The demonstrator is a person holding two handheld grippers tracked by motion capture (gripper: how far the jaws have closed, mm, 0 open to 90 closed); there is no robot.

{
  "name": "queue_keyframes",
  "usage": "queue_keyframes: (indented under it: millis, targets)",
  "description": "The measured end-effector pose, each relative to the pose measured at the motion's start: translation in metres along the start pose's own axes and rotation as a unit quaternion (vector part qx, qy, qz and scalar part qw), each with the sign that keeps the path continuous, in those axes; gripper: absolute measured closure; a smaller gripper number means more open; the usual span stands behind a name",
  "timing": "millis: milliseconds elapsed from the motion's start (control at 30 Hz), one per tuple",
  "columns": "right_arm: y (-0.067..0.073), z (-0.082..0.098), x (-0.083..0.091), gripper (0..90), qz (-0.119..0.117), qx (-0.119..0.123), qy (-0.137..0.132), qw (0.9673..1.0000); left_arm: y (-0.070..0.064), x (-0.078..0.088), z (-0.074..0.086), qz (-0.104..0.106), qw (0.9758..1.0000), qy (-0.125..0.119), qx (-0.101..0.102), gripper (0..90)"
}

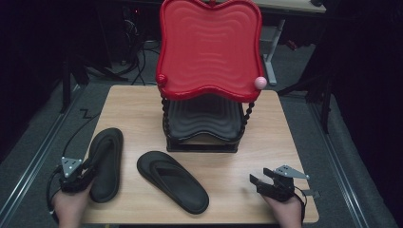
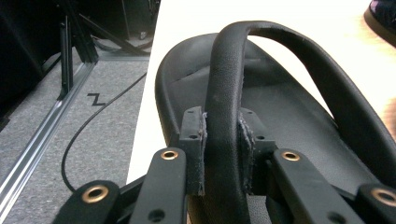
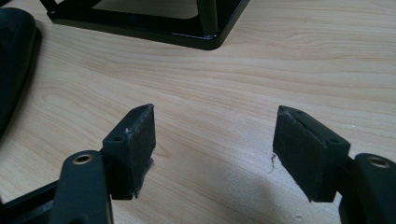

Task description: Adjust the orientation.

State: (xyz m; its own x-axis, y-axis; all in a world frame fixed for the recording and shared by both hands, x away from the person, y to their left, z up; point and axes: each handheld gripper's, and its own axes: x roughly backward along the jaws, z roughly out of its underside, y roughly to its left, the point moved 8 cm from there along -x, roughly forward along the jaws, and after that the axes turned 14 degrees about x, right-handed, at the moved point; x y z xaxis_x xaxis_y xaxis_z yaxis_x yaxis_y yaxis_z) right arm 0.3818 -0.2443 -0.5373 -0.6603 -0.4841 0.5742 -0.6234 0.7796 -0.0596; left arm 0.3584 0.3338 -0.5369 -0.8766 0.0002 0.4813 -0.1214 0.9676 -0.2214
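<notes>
left gripper [image 1: 87, 167]: clamped on the strap [image 2: 224, 107] of the left sandal [image 1: 105, 164], pads pressed to both sides of the strap
left sandal: flat near the left edge of the table [image 1: 266, 142], heel toward the front-left corner
right gripper [image 1: 259, 183]: jaws apart, nothing between (bare wood under them), near the front-right corner
second sandal [image 1: 172, 181]: mid-front, lying slantwise, apart from both grippers
red tiered stand [image 1: 209, 47]: at the back edge
</notes>
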Motion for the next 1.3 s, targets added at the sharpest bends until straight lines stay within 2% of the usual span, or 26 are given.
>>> queue_keyframes:
  millis: [467, 733, 767, 967, 1300]
  targets:
    - [0.000, 0.000, 0.000, 32.5, 0.007, 0.003, -0.003, 1.0000, -0.010, 0.010, -0.006, 0.022, 0.9994, -0.027, 0.006, 75.8]
    - [-0.001, 0.001, 0.000, 32.6, 0.006, 0.000, -0.007, 1.0000, -0.020, 0.022, -0.014, 0.039, 0.9979, -0.053, 0.002, 75.9]
    - [-0.002, 0.002, 0.000, 32.5, 0.007, 0.001, -0.006, 1.0000, -0.024, 0.026, -0.016, 0.048, 0.9971, -0.059, 0.005, 76.0]
    - [-0.003, 0.003, 0.000, 32.5, 0.008, -0.002, -0.006, 0.9999, -0.033, 0.035, -0.022, 0.061, 0.9951, -0.077, 0.005, 76.0]
    - [-0.004, 0.003, 0.001, 32.0, 0.012, -0.001, -0.007, 0.9999, -0.053, 0.055, -0.034, 0.084, 0.9891, -0.122, -0.003, 76.1]
